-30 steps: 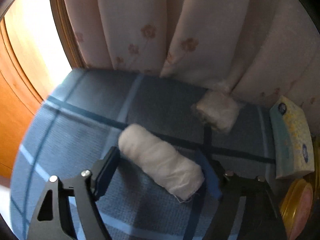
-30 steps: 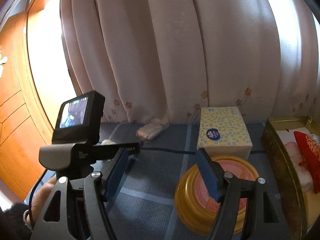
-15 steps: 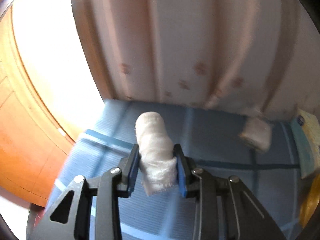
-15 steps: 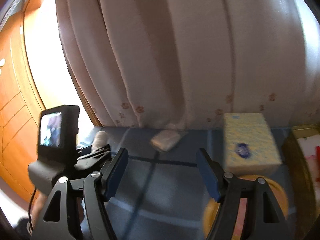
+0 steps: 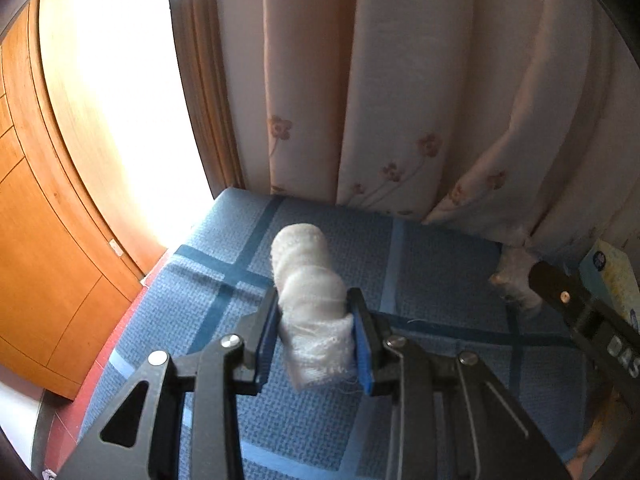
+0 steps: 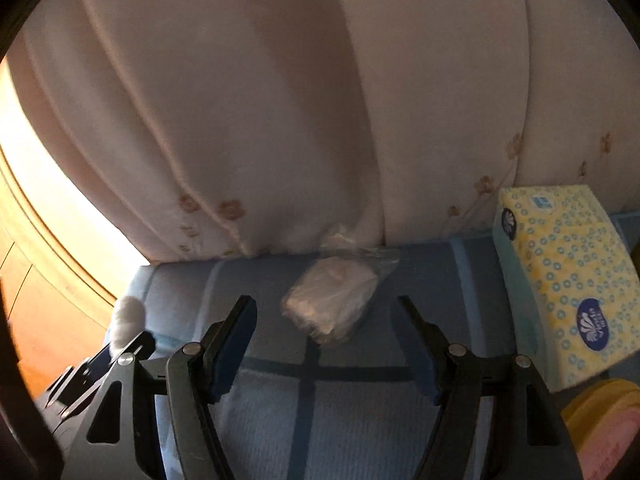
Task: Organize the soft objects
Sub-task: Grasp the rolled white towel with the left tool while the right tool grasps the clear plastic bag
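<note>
Gauze roll (image 5: 310, 304) now sits clamped between the jaws of the left gripper (image 5: 314, 340), low in the centre of the left view; a second ago it lay loose on the blue checked cloth (image 5: 432, 264) with those jaws wide apart on either side of it. Half a second ago the grip was already made, and since then the roll looks lifted clear of the cloth, its frayed end hanging below the pads. That suggests the pick is done and the carry to wherever the soft things are gathered comes next.

The right gripper (image 6: 324, 344) has swung left and forward: the yellow tin it faced before is now only a sliver at the lower right, and its jaws stand wide apart around a wrapped bundle (image 6: 332, 300) lying on the cloth at the foot of the curtain (image 6: 280, 120), in mid frame. The pads are not yet touching it. A tissue box (image 6: 560, 272) lies just right of it. Closing on the bundle seems the likely next step.
</note>
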